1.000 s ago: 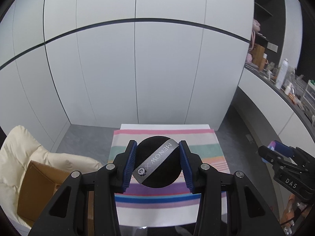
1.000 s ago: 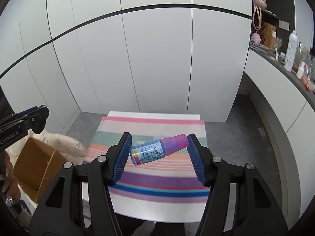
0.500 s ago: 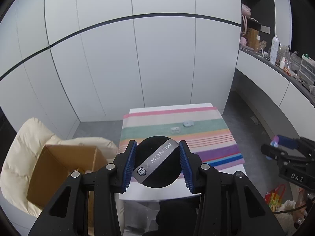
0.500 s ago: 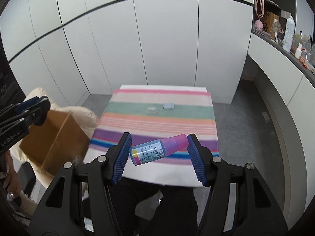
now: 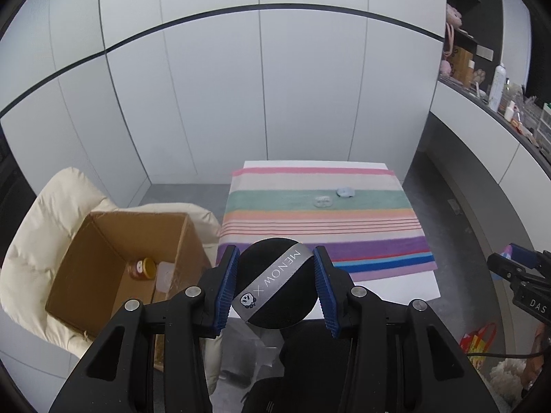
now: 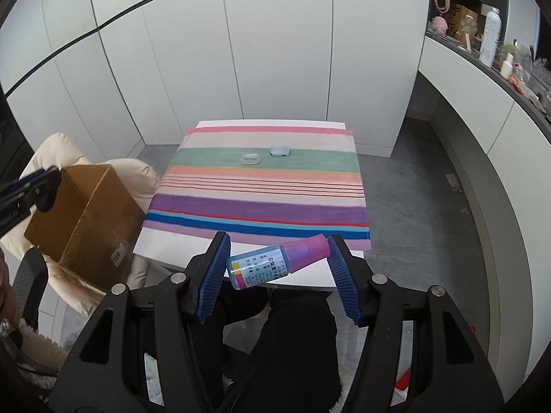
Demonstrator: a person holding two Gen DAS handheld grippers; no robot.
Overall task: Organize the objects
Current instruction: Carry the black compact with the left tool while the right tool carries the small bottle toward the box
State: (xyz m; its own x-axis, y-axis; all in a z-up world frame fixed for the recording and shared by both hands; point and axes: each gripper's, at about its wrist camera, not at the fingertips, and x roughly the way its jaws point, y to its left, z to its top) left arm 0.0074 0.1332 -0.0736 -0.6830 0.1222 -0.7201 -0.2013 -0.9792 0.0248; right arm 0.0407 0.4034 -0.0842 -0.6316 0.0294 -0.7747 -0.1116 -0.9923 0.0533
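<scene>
Left wrist view: my left gripper [image 5: 274,284] pinches a black round puff [image 5: 275,282] between its fingers; the open cardboard box [image 5: 113,258] sits at nine o'clock, a small jar [image 5: 141,268] inside.

Right wrist view: my right gripper [image 6: 278,268] pinches a pink-capped bottle [image 6: 277,265] crosswise, over the near edge of the striped tabletop [image 6: 261,186]; two small cases [image 6: 251,159] lie at twelve o'clock.

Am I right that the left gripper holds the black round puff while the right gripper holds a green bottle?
Not quite: the left gripper does hold the black round puff, but the right wrist view shows the right gripper clamping a blue bottle with a pink cap.
</scene>
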